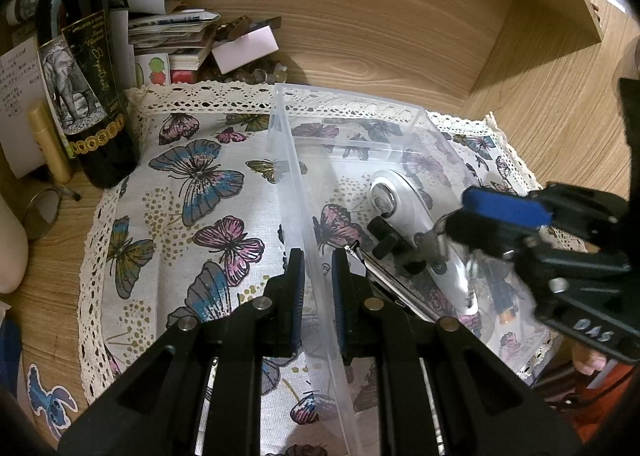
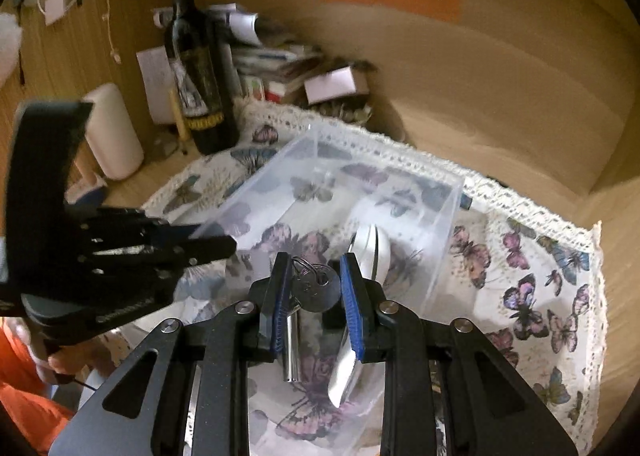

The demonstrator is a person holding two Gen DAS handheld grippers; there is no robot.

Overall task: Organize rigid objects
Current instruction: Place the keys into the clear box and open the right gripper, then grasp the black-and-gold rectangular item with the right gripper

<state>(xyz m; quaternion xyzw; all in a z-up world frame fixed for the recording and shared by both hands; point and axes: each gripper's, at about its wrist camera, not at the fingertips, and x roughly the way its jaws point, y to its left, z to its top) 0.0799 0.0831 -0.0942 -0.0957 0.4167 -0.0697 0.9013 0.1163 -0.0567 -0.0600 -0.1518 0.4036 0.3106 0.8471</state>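
Observation:
A clear plastic bin (image 1: 288, 143) (image 2: 452, 223) stands on a butterfly cloth (image 1: 192, 215) (image 2: 532, 288). My left gripper (image 1: 318, 260) is shut on the bin's left wall, one finger inside and one outside; it shows at the left of the right wrist view (image 2: 208, 244). My right gripper (image 2: 314, 276) is over the bin, shut on a bunch of keys (image 2: 316, 290) with a black-headed key and a metal whistle-like piece hanging below. It also shows in the left wrist view (image 1: 456, 219). A silver ratchet tool (image 1: 404, 203) (image 2: 372, 248) and a screwdriver (image 1: 384, 276) lie in the bin.
A dark wine bottle (image 1: 80, 71) (image 2: 198, 71) stands at the cloth's far left corner, with a gold tube (image 1: 50, 143), stacked papers and boxes (image 1: 172, 31) and small clutter behind. A white cylinder (image 2: 114, 131) stands left. Wooden walls close the back and right.

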